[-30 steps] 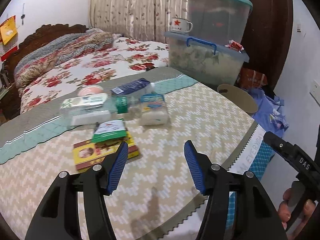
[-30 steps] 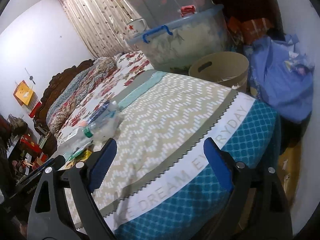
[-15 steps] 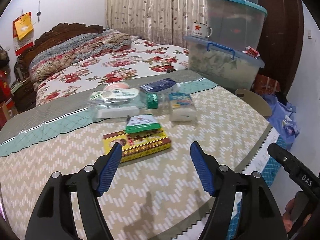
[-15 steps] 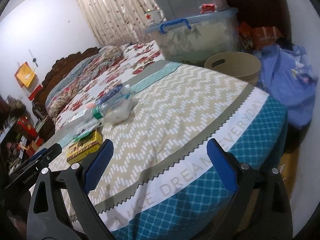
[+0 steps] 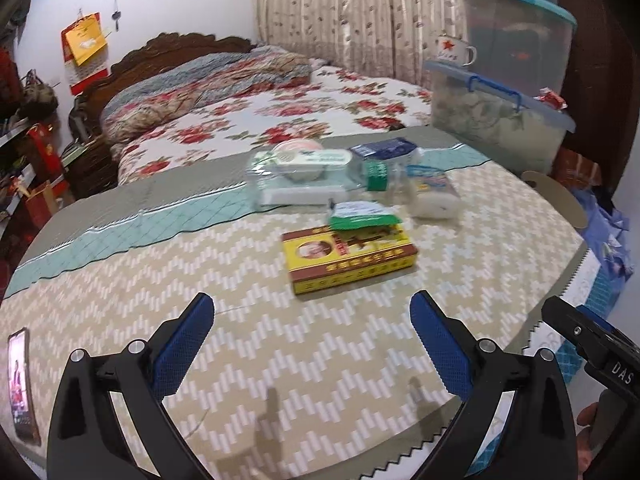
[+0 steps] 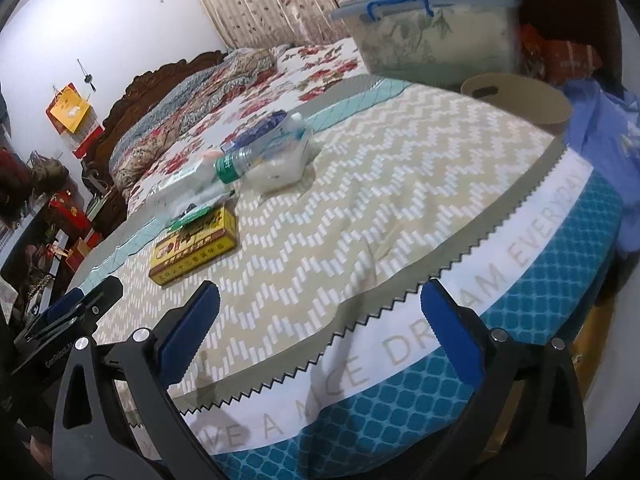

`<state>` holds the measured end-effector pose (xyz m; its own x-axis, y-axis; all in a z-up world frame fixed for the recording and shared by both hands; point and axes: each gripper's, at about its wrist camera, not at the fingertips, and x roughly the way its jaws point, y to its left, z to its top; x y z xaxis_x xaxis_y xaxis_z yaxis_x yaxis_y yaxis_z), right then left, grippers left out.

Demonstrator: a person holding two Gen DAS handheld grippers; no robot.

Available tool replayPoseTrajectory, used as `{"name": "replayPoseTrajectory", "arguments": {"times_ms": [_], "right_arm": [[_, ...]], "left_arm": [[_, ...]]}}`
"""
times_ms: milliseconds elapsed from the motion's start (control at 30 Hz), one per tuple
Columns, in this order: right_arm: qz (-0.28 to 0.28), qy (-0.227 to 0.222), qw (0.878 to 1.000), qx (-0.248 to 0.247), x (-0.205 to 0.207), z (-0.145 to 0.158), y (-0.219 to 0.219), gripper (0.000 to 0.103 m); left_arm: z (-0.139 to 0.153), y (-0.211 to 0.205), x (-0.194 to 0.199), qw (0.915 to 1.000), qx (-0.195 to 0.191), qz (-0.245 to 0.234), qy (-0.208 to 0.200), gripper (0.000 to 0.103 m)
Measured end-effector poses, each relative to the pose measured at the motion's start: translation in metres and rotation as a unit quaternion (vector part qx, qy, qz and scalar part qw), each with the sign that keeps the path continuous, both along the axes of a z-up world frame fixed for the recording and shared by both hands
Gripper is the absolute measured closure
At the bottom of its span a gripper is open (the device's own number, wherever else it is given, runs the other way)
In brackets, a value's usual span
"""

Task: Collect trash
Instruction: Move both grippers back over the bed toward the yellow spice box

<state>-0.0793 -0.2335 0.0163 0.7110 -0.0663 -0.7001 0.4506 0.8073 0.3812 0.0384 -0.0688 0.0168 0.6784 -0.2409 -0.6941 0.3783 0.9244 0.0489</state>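
Trash lies in a group on the bed cover: a yellow and red box [image 5: 349, 258] [image 6: 193, 245], a green packet [image 5: 362, 216] on its far edge, a clear plastic bottle with a green label [image 5: 376, 170] [image 6: 236, 164], a white tissue pack [image 5: 434, 196] and a white packet [image 5: 304, 178]. A tan bin [image 5: 558, 200] [image 6: 516, 98] stands off the bed's right side. My left gripper [image 5: 310, 344] is open and empty, short of the box. My right gripper [image 6: 320, 334] is open and empty over the bed's near edge.
A phone [image 5: 20, 382] lies at the near left of the bed cover [image 5: 320, 360]. Stacked plastic storage boxes [image 5: 500, 112] with a mug [image 5: 456, 50] stand at the back right. Blue cloth [image 6: 600, 120] is heaped beside the bin. Shelves [image 5: 24, 160] line the left wall.
Both grippers have drawn back and swung left, so the trash group sits farther off and more to the right in the left view. Both stay open.
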Motion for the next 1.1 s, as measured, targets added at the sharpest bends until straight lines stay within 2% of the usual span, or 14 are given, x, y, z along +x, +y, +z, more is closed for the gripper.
{"name": "replayPoseTrajectory", "arguments": {"times_ms": [233, 567, 667, 767, 833, 1000, 1100], "right_arm": [[0.014, 0.004, 1.000, 0.012, 0.004, -0.005, 0.001, 0.004], [0.064, -0.013, 0.998, 0.015, 0.018, -0.007, 0.016, 0.004], [0.099, -0.018, 0.995, 0.012, 0.032, -0.005, 0.021, 0.004], [0.145, -0.022, 0.989, 0.020, 0.055, -0.001, 0.023, 0.005], [0.164, -0.025, 0.986, 0.027, 0.071, 0.001, 0.022, 0.012], [0.195, -0.002, 0.980, 0.028, 0.125, -0.007, 0.019, 0.047], [0.200, 0.013, 0.977, 0.068, 0.159, -0.020, 0.014, 0.052]], "left_arm": [[0.003, 0.009, 0.000, 0.9999, -0.012, 0.008, 0.000, 0.009], [-0.006, 0.025, 0.010, 0.9991, 0.014, 0.037, -0.011, 0.009], [-0.010, 0.034, 0.018, 0.9990, 0.010, 0.044, 0.006, 0.009], [-0.013, 0.055, 0.035, 0.9969, -0.030, 0.054, 0.049, 0.009], [-0.013, 0.069, 0.041, 0.9942, -0.059, 0.057, 0.070, 0.009], [-0.014, 0.090, 0.047, 0.9894, -0.093, 0.067, 0.089, 0.011], [-0.016, 0.095, 0.050, 0.9876, -0.100, 0.070, 0.098, 0.012]]}}
